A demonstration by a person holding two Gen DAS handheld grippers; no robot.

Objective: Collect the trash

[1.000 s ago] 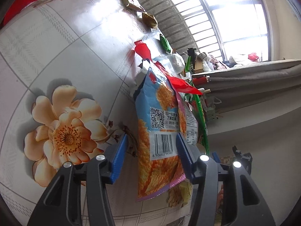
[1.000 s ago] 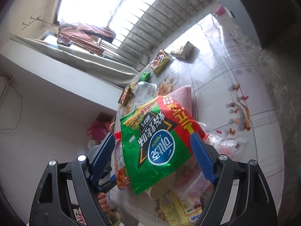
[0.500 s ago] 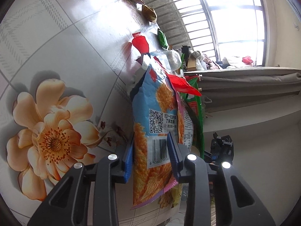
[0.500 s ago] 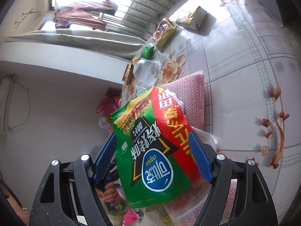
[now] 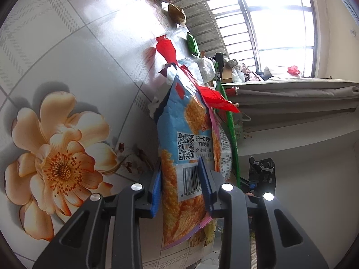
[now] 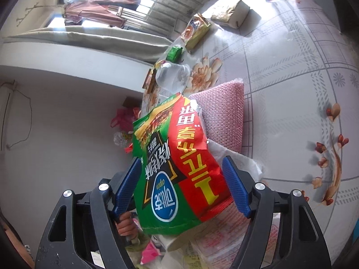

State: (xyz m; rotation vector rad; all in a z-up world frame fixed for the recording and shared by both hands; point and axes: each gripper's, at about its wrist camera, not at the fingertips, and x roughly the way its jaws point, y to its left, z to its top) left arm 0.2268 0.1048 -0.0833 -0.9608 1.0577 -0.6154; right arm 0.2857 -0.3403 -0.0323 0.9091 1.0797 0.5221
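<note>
My left tool (image 5: 180,178) has just been closing, and its blue pads now press both edges of the blue-and-orange snack bag (image 5: 187,157), clamped on it across the barcode. The bag stands on edge at 12 o'clock from the tool; its lower end runs down behind the tool's frame and is partly hidden. A red wrapper (image 5: 166,49) lies beyond it toward 12 o'clock on the desk (image 5: 67,44), and a small green packet (image 5: 192,43) sits just past that at 1 o'clock. At 3 o'clock from the bag I see only a thin green edge, cut off by the bag itself.

My right tool (image 6: 181,187) has also just been closing, with the green-and-red chip bag (image 6: 177,170) between its pads. The left pad meets the bag's green edge; I cannot tell whether the right pad touches the red side. The bag's bottom hides what lies under it. A pink textured mat (image 6: 224,112) shows behind it at 1 o'clock, half covered. A crumpled clear bottle (image 6: 171,76) lies at 12 o'clock. Fingers (image 6: 125,224) of a hand show at 7 o'clock, mostly blocked by the tool's frame.
</note>
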